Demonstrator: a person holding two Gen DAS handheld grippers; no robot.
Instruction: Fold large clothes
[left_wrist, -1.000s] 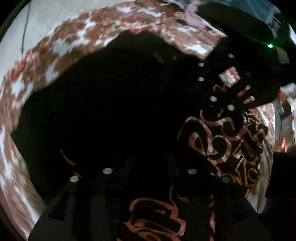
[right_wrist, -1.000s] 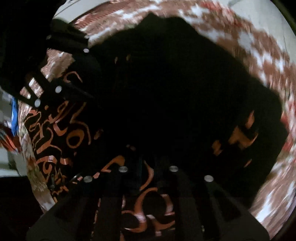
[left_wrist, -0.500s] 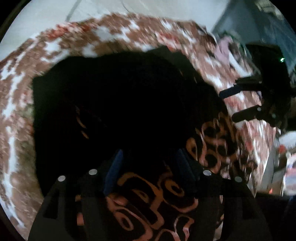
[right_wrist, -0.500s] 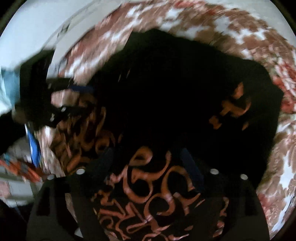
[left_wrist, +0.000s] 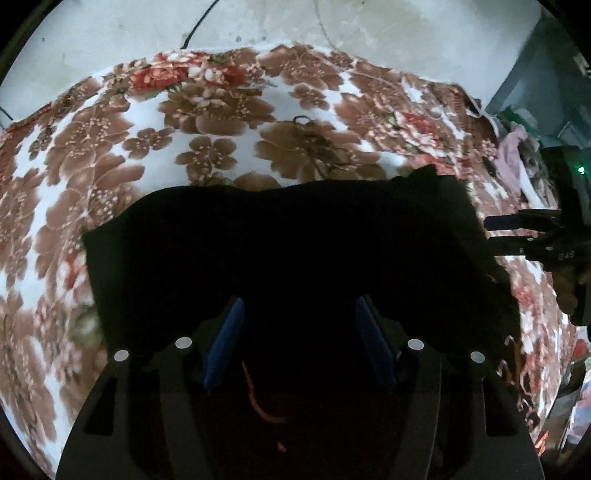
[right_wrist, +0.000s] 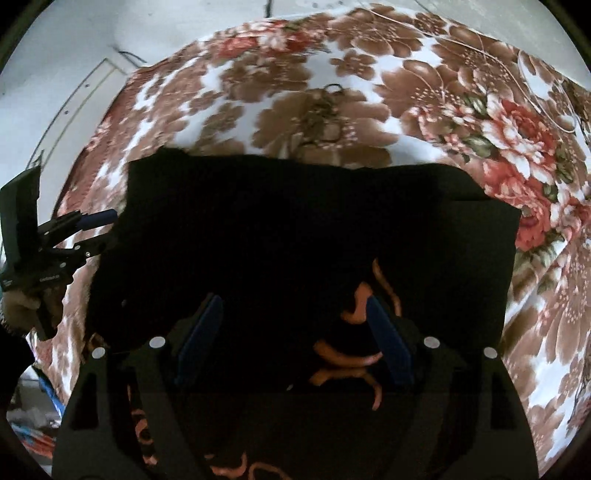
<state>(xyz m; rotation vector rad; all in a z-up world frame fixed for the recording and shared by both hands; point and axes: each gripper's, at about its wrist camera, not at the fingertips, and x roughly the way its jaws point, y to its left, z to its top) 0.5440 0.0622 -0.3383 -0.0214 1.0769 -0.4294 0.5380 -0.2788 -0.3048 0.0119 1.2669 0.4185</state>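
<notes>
Garment: a black garment (left_wrist: 295, 240) with orange print lies folded into a rough rectangle on the bed (left_wrist: 207, 122), under a floral bedspread; its far edge runs straight across in both views.
Left gripper (left_wrist: 297, 343): wide, blue pads apart, holding nothing, hovering over the near part of the cloth. In the right view it sits off the garment's left edge.
Right gripper (right_wrist: 291, 343): wide too, empty, over the near part where the orange print (right_wrist: 354, 354) shows.
Step in hand: my judgement is that 1 fold is laid and the next grasp is not yet made.
How to do it well: bring both grippers down to the near edge, 1 toward each corner, and pinch all layers together, so no lower layer slips out.
Lift: raise the 2 corners level, carry them over to the far edge and lay them square on it.
Risk: the cloth is dark and its layers are hard to tell apart, so a shallow pinch may catch only the top layer; a snag on the bedspread would drag the stack askew.
</notes>
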